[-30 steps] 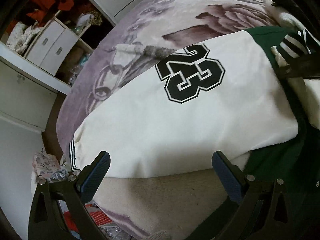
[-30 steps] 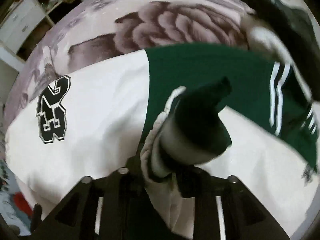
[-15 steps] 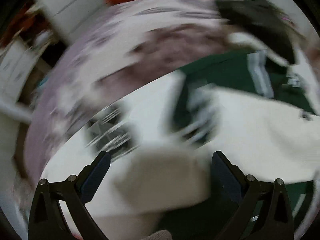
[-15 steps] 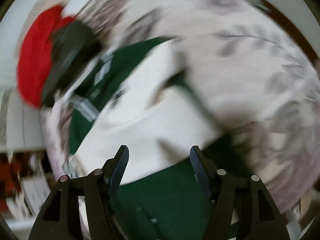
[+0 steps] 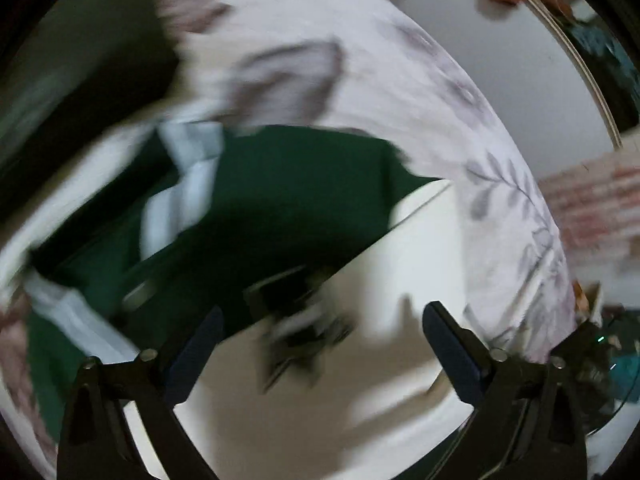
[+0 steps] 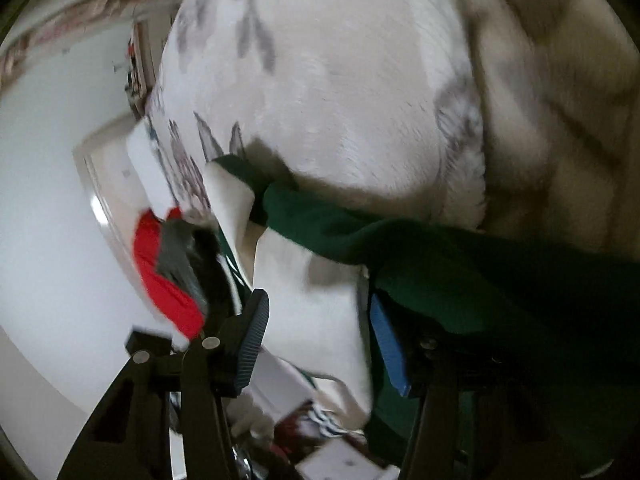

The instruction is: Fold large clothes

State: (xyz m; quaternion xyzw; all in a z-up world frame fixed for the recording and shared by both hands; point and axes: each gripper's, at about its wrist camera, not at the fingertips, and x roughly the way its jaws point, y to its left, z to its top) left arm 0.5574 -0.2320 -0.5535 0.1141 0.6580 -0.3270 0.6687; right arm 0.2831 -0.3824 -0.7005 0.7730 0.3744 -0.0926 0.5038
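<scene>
Both cameras have swung hard across the bed within a second, and the right claw, which pinched cloth a second ago, now gapes around a cream panel without clamping it. The left claw hangs wide open and empty. The green-and-cream jersey, soft, heavy knit with white stripes, lies on the fuzzy floral blanket, seemingly between folds.

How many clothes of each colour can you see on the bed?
Green and white: 1, the jersey
Red: 1, the red garment
Dark grey or black: 1, the dark garment
Total: 3, all on the floral blanket. The pictures are blurred, so more may be hidden.
</scene>
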